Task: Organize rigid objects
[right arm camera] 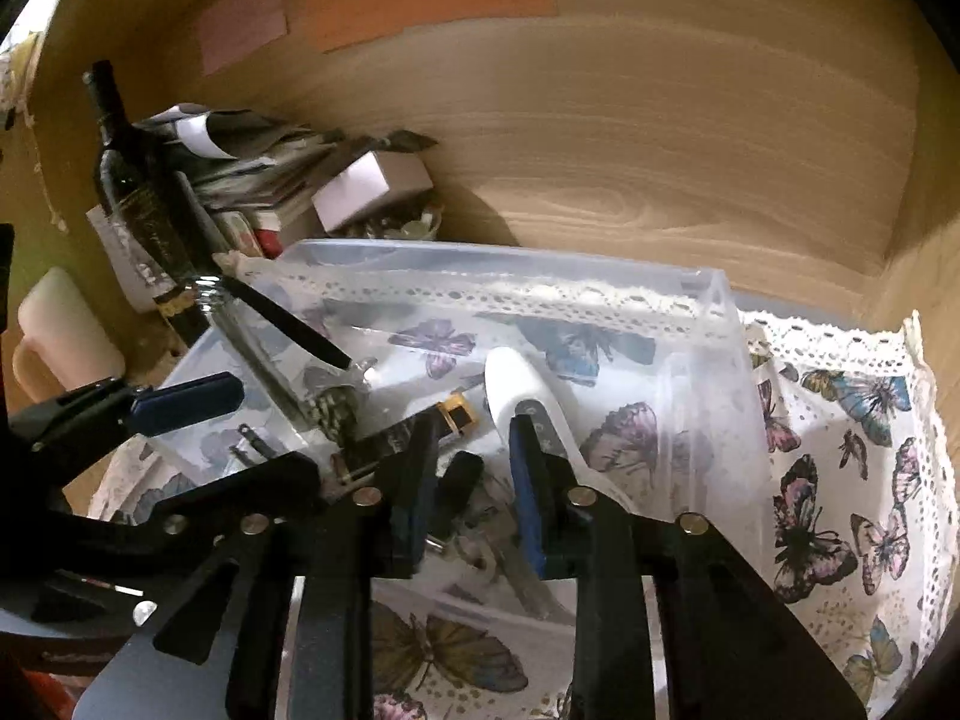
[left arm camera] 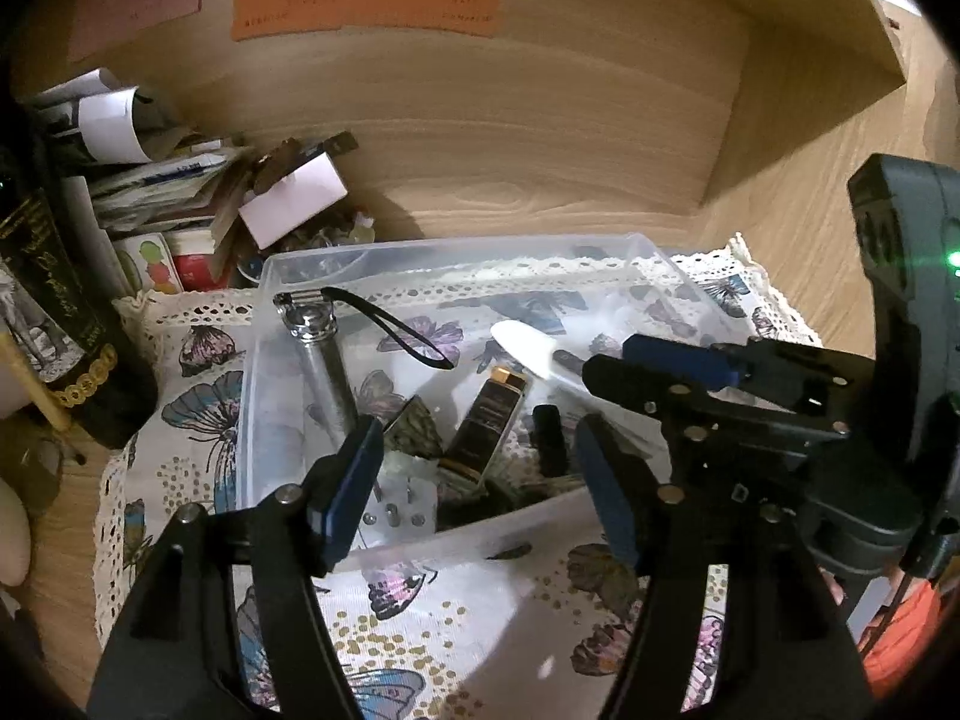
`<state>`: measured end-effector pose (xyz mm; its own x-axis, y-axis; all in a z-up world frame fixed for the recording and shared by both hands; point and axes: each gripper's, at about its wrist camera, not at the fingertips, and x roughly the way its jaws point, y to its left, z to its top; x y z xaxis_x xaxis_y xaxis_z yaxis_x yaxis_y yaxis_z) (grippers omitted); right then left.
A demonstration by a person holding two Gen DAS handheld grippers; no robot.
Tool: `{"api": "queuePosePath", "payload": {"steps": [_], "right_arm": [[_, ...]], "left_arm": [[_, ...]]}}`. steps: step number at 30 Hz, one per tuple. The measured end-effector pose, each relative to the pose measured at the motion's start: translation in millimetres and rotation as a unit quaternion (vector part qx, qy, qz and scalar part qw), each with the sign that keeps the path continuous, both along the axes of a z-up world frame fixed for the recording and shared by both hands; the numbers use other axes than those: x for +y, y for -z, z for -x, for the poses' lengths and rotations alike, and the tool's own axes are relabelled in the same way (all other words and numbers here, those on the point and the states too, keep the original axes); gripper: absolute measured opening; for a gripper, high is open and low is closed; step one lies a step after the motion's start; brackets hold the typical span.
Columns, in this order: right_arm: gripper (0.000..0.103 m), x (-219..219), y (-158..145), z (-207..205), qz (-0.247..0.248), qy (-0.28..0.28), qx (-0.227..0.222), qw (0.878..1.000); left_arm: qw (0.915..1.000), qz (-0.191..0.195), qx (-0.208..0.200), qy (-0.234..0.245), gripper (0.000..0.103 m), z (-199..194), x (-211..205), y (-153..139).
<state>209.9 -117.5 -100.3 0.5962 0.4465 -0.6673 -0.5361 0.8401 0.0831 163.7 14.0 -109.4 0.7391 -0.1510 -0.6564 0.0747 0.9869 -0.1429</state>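
A clear plastic bin (left arm camera: 264, 324) (right arm camera: 714, 324) stands on a butterfly-print cloth (left arm camera: 456, 618) (right arm camera: 840, 480). Inside lie a silver flashlight with a black strap (left arm camera: 318, 360) (right arm camera: 270, 372), a black-and-gold lighter (left arm camera: 489, 426) (right arm camera: 456, 411), a small black piece (left arm camera: 549, 438), a white plug (left arm camera: 396, 504) and other small items. My left gripper (left arm camera: 480, 474) is open over the bin's near wall, empty. My right gripper (right arm camera: 474, 480) (left arm camera: 606, 360) is over the bin's right part, its jaws apart; a white spoon-shaped piece (left arm camera: 528, 348) (right arm camera: 528, 402) lies along its right finger, grip unclear.
A dark wine bottle (left arm camera: 54, 324) (right arm camera: 138, 198), stacked papers and a white box (left arm camera: 294, 198) (right arm camera: 372, 186) crowd the back left. A wooden back wall (left arm camera: 510, 138) carries coloured notes. A pale candle (right arm camera: 66, 330) stands at left.
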Motion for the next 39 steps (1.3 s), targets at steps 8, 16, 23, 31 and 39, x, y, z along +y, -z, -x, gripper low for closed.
{"api": "queuePosePath", "payload": {"steps": [8, 16, 23, 31, 39], "right_arm": [[0.046, -21.4, -51.5, 48.3, -0.021, 0.02, -0.089, 0.996], [0.083, -43.3, -91.5, 122.9, -0.073, 0.044, -0.176, 0.981], [0.103, -56.3, -106.5, 161.5, -0.1, 0.06, -0.218, 0.969], [0.103, -62.4, -105.2, 177.9, -0.099, 0.074, -0.224, 0.967], [0.103, -63.9, -104.8, 181.7, -0.1, 0.076, -0.222, 0.967]], "left_arm": [[0.996, -0.023, -0.084, -0.021, 0.066, 46.8, -0.5, -44.2], [0.9816, -0.032, -0.175, -0.069, 0.081, 108.6, 6.0, -92.3], [0.966, -0.055, -0.231, -0.103, 0.095, 150.9, 0.8, -107.9], [0.9615, -0.061, -0.25, -0.097, 0.101, 175.0, -9.6, -108.7], [0.9589, -0.067, -0.258, -0.096, 0.102, 181.8, -13.5, -110.1]]}}
